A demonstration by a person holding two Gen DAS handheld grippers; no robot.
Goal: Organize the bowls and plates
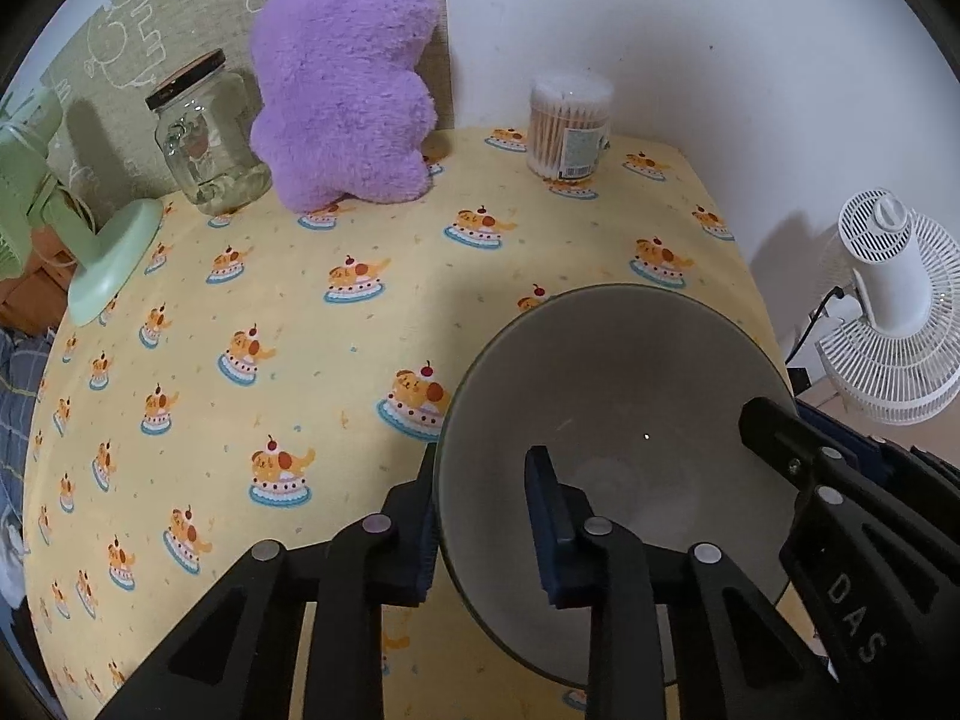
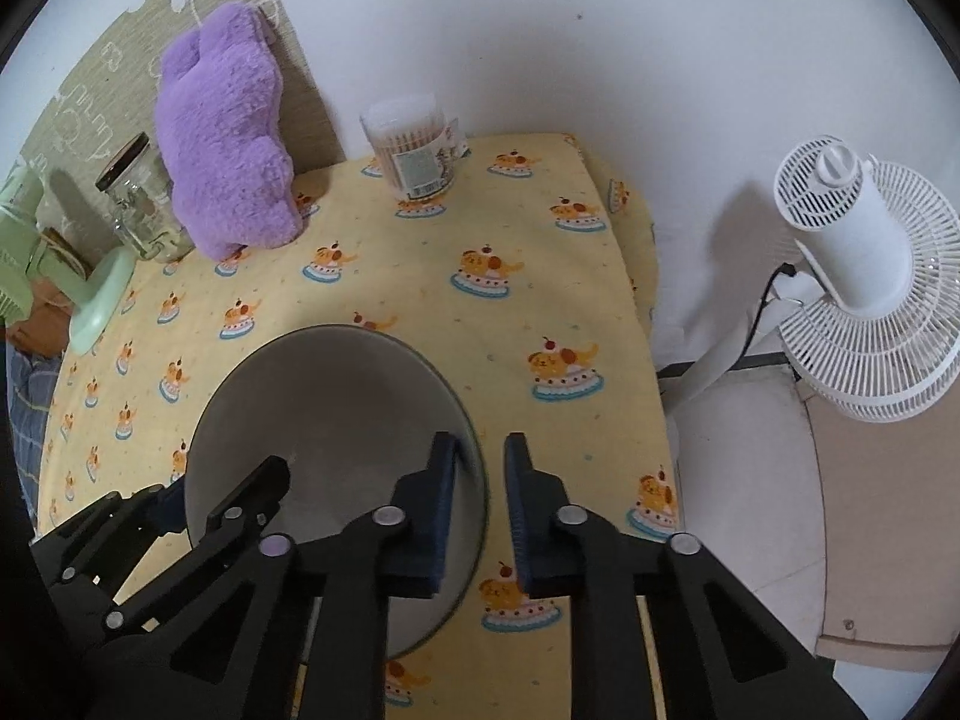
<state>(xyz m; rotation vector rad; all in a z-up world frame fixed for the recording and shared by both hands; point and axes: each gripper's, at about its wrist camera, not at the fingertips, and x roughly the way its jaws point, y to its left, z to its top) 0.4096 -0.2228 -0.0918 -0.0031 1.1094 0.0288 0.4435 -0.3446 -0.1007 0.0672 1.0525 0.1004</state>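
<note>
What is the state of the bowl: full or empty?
Empty. The left wrist view looks straight into the bowl and shows only its bare grey inside down to the bottom; the right wrist view shows the same.

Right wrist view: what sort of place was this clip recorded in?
Most likely a room in a home, not a lab or kitchen. A small table under a yellow cartoon tablecloth stands against a white wall, with a purple plush toy on it and a white floor fan beside it.
</note>
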